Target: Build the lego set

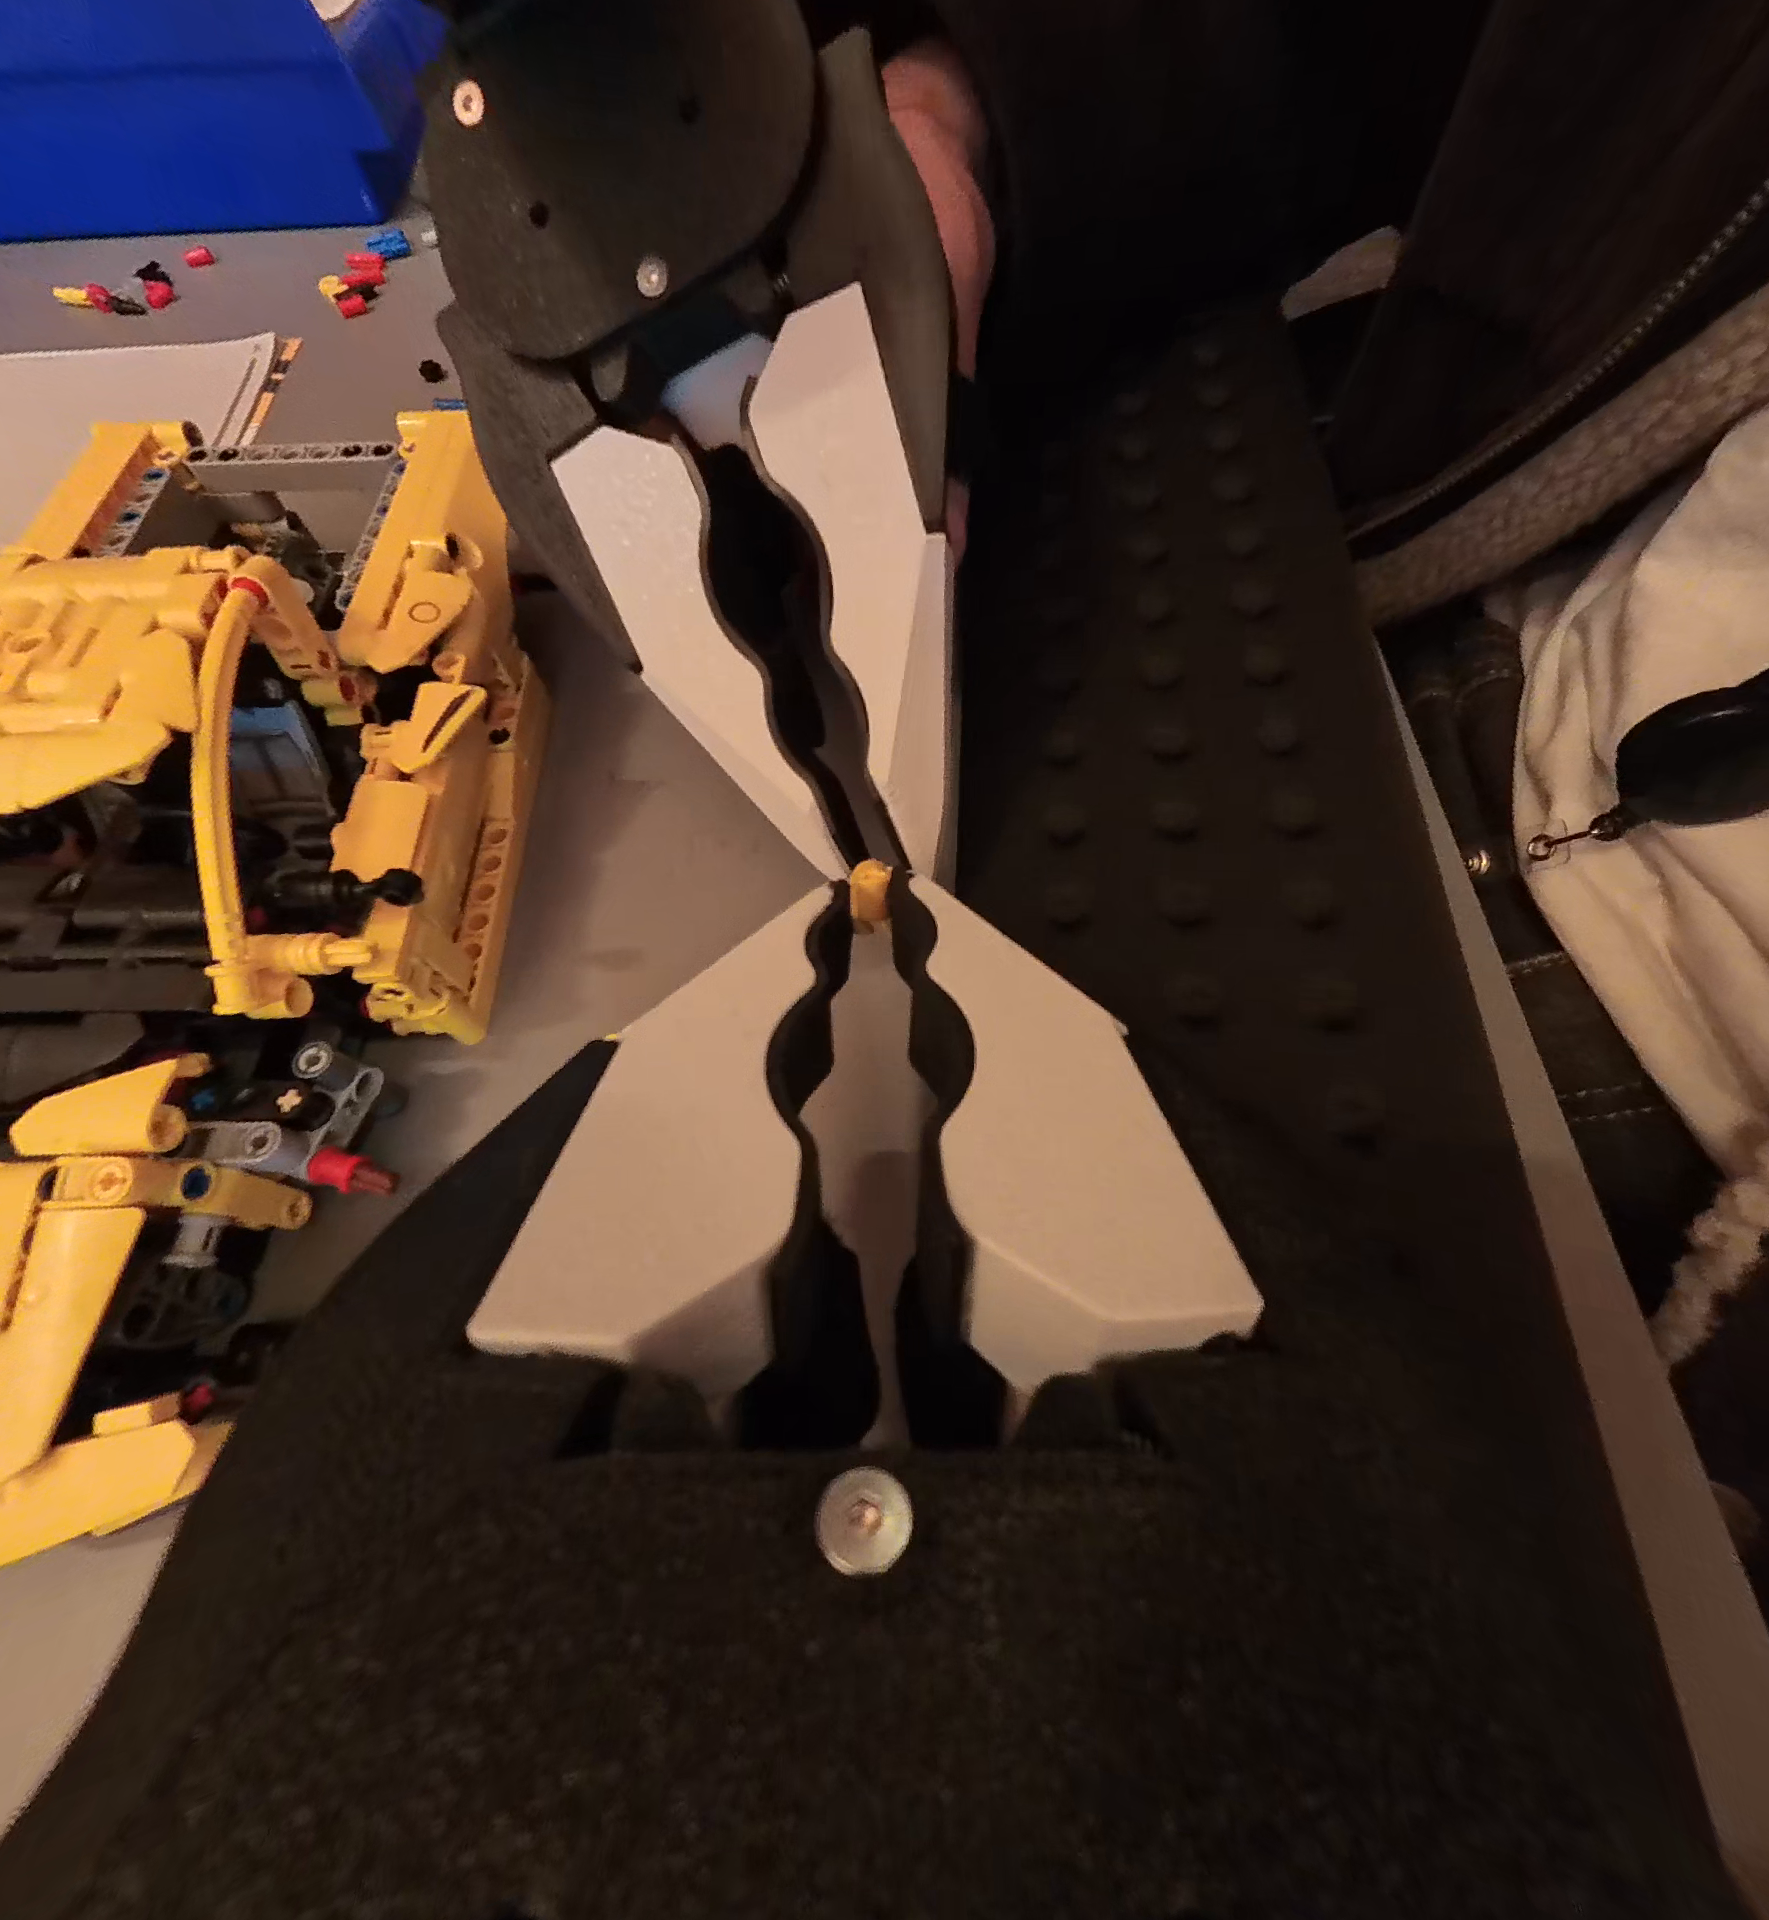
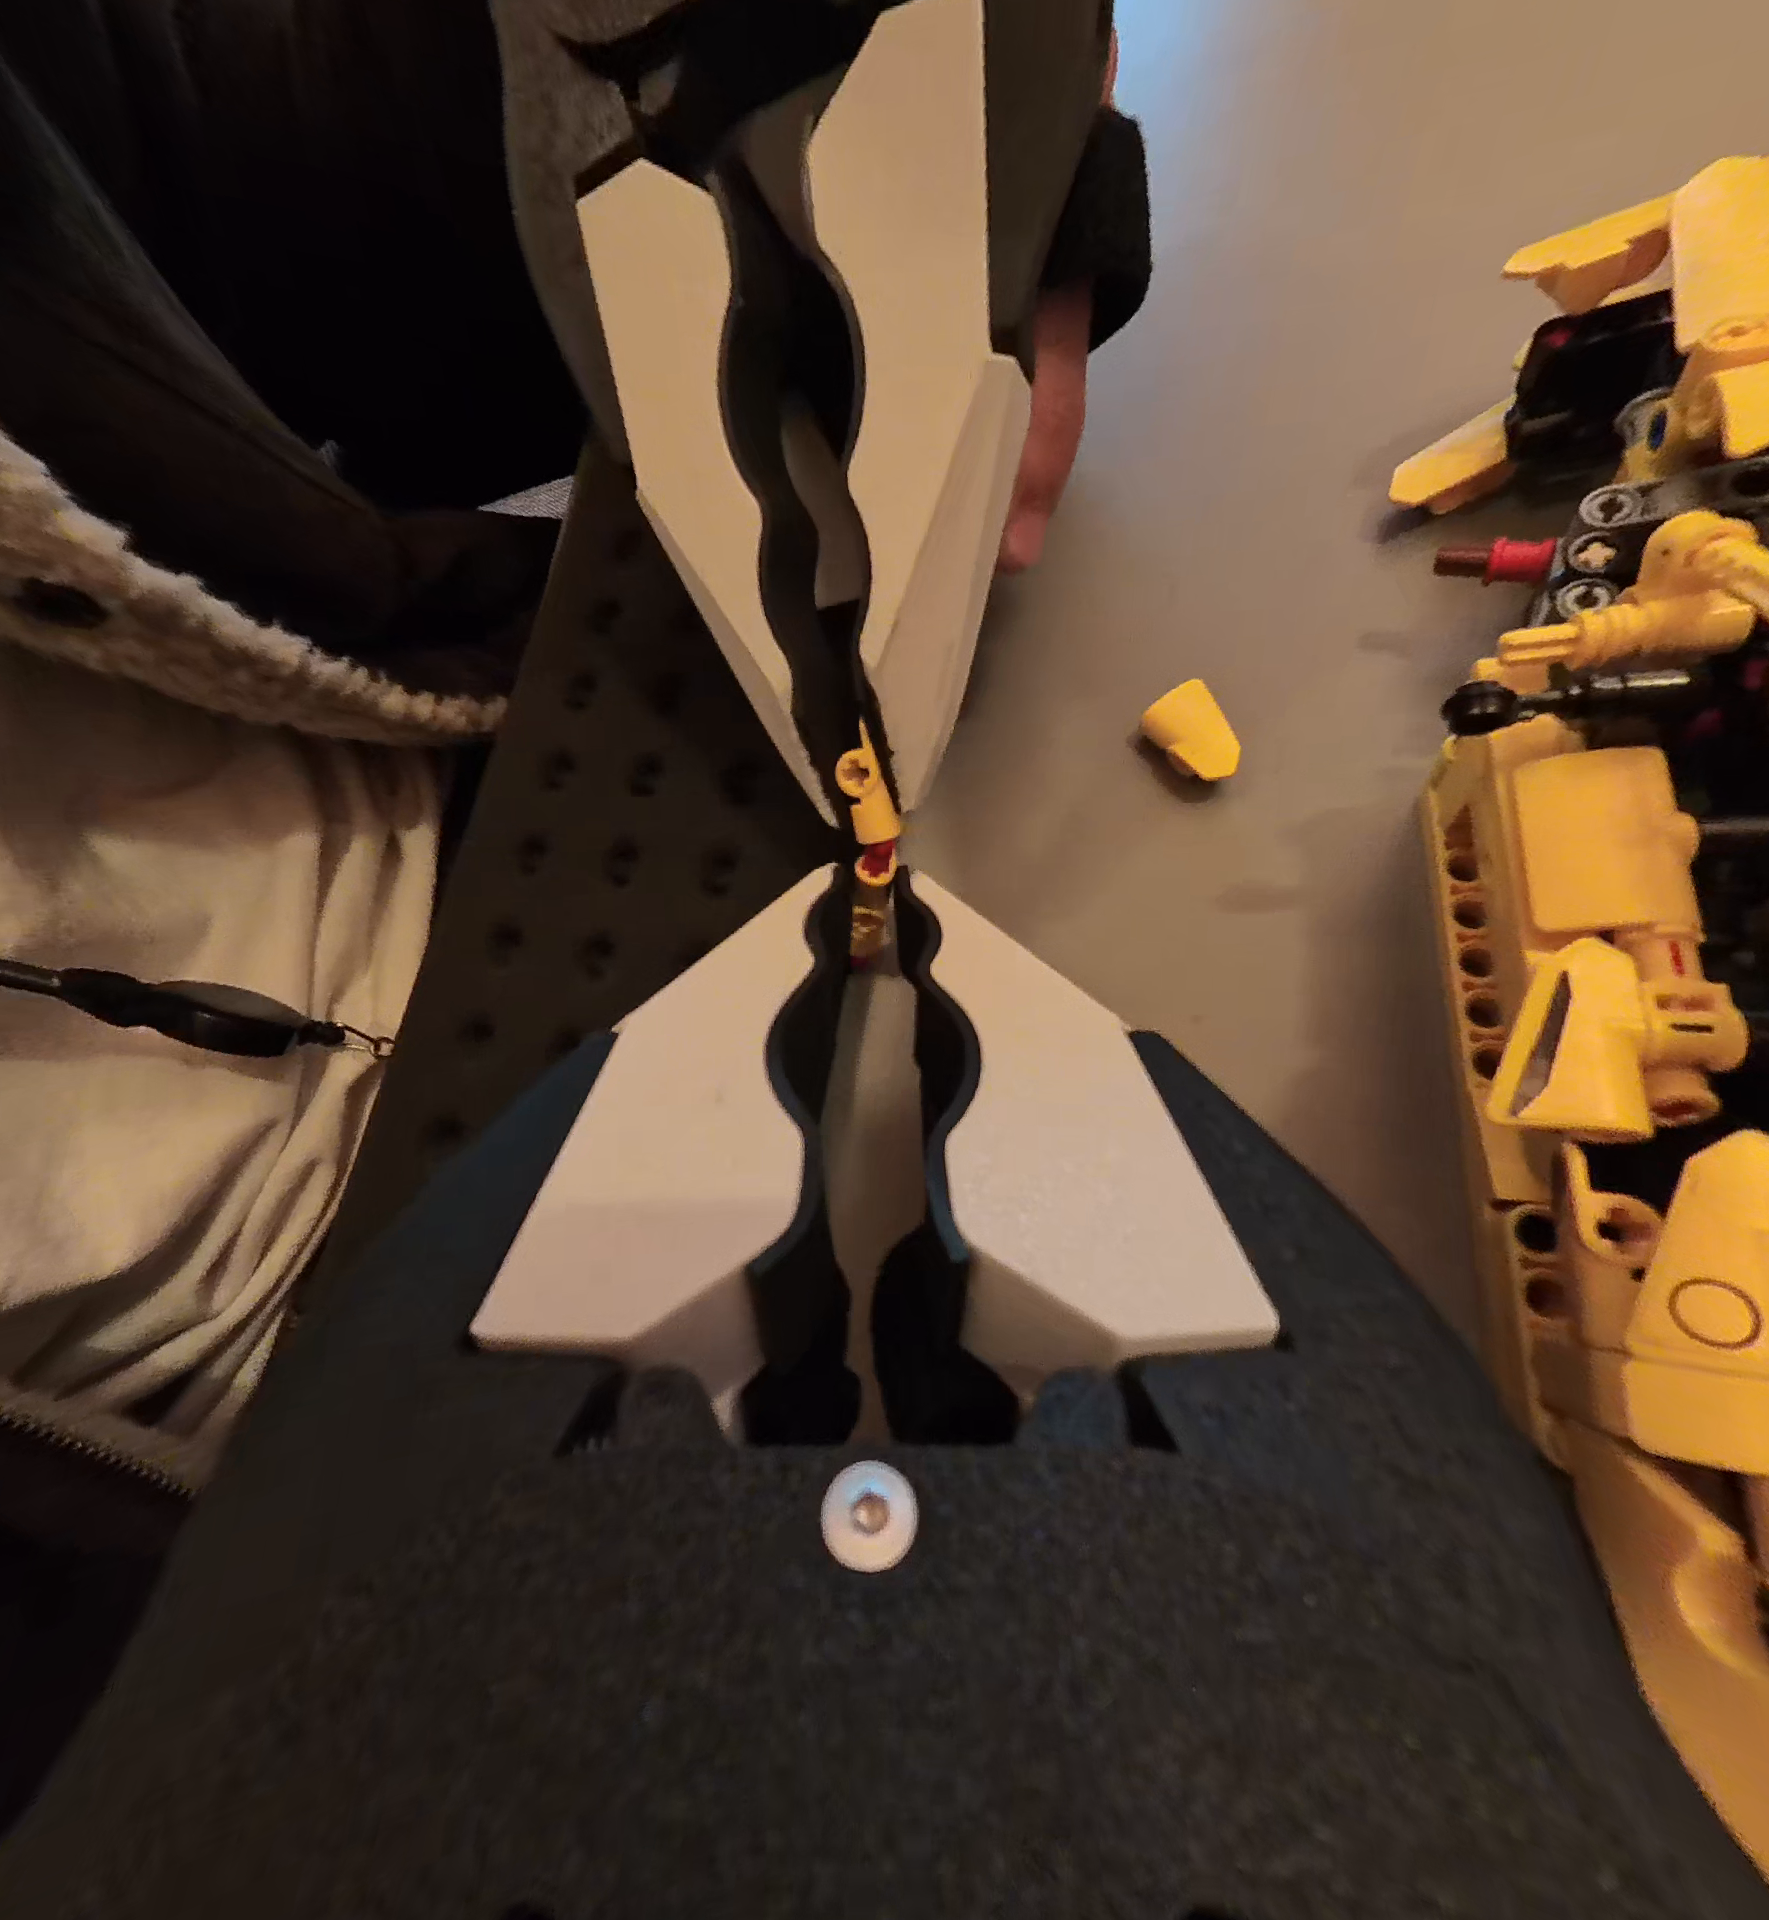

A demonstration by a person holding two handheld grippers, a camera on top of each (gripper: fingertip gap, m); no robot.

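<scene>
My two grippers meet tip to tip above the table's near edge. In the left wrist view my left gripper is shut on a small yellow connector, and my right gripper comes down from above to touch it. In the right wrist view my right gripper is shut on a small yellow piece with a red pin sticking out. My left gripper holds its yellow connector right against that pin. The partly built yellow vehicle lies to the side.
The yellow vehicle fills the right of the right wrist view, with a loose yellow curved piece beside it. A black studded plate lies under the grippers. A blue bin, small loose parts and a booklet lie farther off. A person's coat is close. My left and right fingertips are right by each other.
</scene>
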